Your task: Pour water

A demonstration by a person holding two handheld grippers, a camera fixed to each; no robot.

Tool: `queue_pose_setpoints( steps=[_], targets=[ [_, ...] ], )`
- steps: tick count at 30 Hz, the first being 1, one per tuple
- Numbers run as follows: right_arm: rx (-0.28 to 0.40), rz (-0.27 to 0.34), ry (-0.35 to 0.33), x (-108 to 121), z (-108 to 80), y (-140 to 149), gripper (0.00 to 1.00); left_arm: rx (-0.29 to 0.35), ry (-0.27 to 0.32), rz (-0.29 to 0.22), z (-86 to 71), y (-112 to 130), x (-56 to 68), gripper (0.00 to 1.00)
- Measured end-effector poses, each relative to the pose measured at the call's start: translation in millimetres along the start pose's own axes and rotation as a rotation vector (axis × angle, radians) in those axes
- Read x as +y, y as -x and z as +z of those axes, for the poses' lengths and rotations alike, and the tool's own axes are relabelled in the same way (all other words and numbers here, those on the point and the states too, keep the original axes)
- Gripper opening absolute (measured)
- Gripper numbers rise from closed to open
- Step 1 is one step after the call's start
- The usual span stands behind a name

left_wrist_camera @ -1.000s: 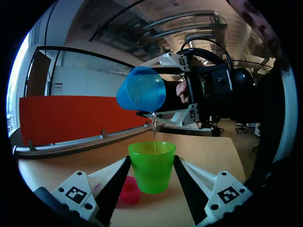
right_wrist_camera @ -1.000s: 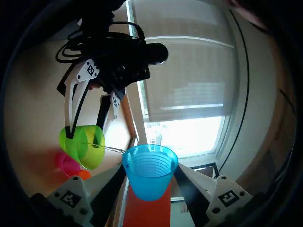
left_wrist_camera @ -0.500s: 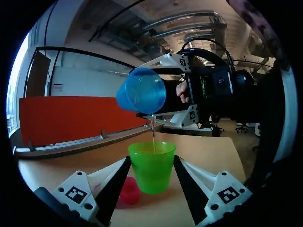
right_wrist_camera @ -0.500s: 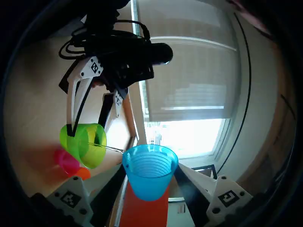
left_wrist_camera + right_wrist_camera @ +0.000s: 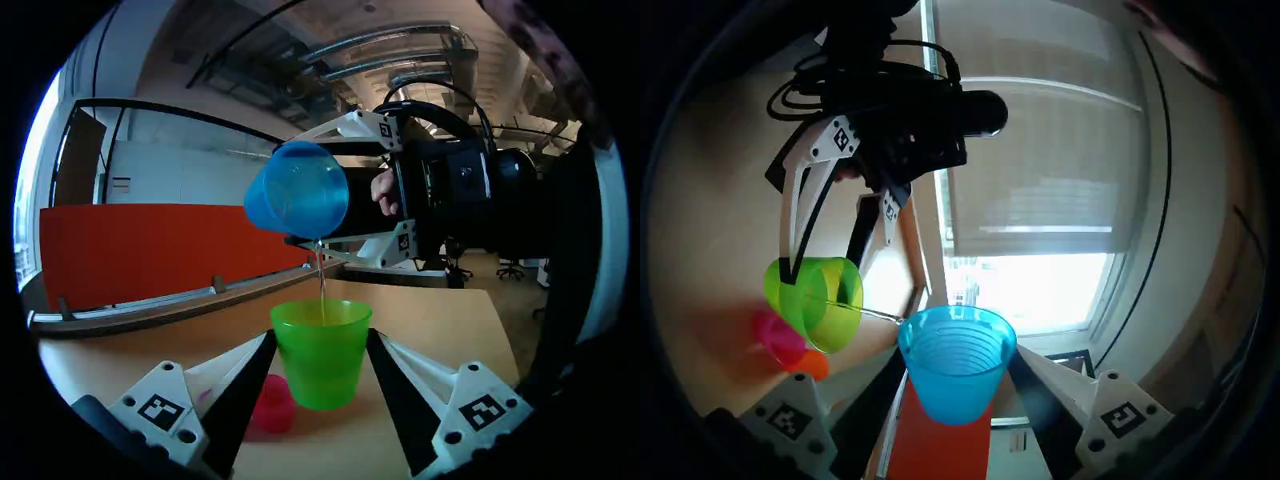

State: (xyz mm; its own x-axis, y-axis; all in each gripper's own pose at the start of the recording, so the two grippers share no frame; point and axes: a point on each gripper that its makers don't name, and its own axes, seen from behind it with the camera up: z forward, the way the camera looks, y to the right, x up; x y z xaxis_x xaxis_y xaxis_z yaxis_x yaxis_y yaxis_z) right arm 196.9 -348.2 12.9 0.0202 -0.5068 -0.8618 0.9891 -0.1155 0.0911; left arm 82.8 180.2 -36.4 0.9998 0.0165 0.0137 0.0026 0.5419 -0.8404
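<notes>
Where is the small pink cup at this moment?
In the left gripper view, the pink cup sits on the table, low in the picture, close beside the green cup on its left side.

Blue cup (image 5: 957, 368) trickling, apparently; green cup (image 5: 818, 304)

In the left gripper view, an upright cup (image 5: 321, 360) is clamped between both fingers of the left hand-held gripper (image 5: 321, 340), over the table (image 5: 448, 320). Directly above it, a tipped cup (image 5: 298, 192) is pinched between both fingers of the right hand-held gripper (image 5: 286, 194), which reaches in from the right. A water stream (image 5: 322, 280) falls from the tipped cup's lower rim into the upright cup. A small cup (image 5: 274, 404) lies on the table just left of the upright cup. A partition (image 5: 160, 248) stands behind the table's far edge.
</notes>
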Motion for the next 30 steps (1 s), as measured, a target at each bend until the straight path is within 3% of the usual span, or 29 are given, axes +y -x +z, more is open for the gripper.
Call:
queue_pose_setpoints(
  steps=[21,30],
  targets=[
    [0.002,-0.020,-0.002,-0.8,-0.3,-5.6,0.89,-0.003,-0.002,0.002,-0.4,1.1,-0.4,0.82],
    [0.003,0.016,-0.001,-2.3,-0.4,-7.5,0.89,-0.003,-0.002,0.001,-1.0,1.6,-1.0,0.82]
  ],
)
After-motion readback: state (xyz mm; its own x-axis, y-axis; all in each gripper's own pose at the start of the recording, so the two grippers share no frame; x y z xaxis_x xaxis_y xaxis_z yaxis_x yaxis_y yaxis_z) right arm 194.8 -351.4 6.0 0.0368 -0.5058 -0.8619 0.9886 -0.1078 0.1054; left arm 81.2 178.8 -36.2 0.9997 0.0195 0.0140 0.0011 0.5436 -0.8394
